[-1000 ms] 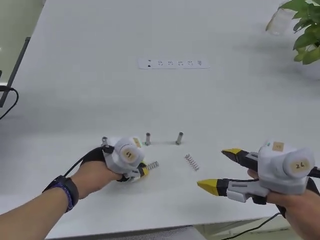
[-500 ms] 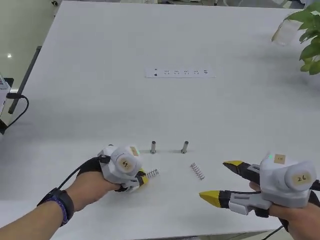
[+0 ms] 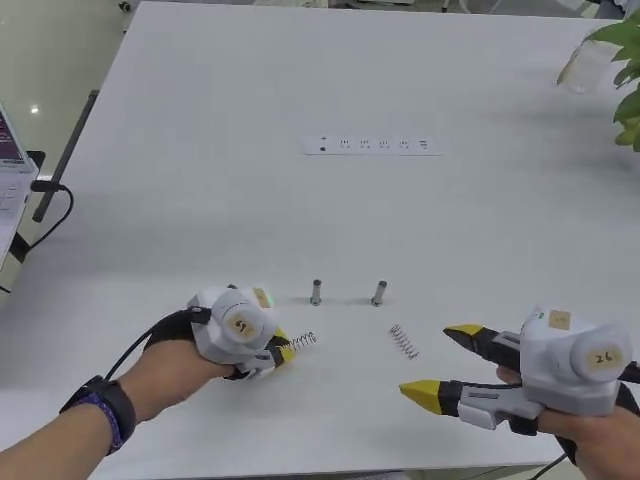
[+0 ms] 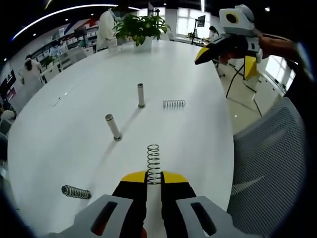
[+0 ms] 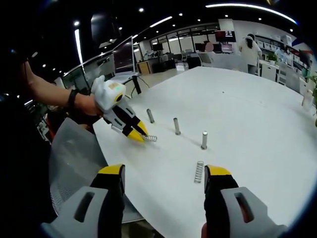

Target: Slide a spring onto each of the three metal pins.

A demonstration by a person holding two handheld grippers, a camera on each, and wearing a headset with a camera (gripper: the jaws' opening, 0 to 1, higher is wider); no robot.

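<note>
Two bare metal pins (image 3: 316,292) (image 3: 379,292) stand upright mid-table. In the right gripper view a third pin (image 5: 150,115) stands left of them and looks ribbed, as if a spring is on it. My left gripper (image 3: 283,349) (image 4: 154,174) is shut on one end of a spring (image 3: 303,342) (image 4: 153,161), which sticks out forward, low over the table in front of the pins. A loose spring (image 3: 403,340) (image 5: 198,171) lies right of the pins. My right gripper (image 3: 428,360) (image 5: 164,171) hovers open, near the loose spring, with nothing between its jaws.
A white power strip (image 3: 372,146) lies farther back on the white table (image 3: 200,180). A plant (image 3: 628,60) and a clear bottle (image 3: 585,62) stand at the far right corner. A grey mesh chair (image 4: 267,163) is beside the near table edge.
The head camera has shifted, so the whole scene sits lower and to the right. My left gripper, still holding its spring, has drifted slightly left of the pins. The loose spring has not moved.
</note>
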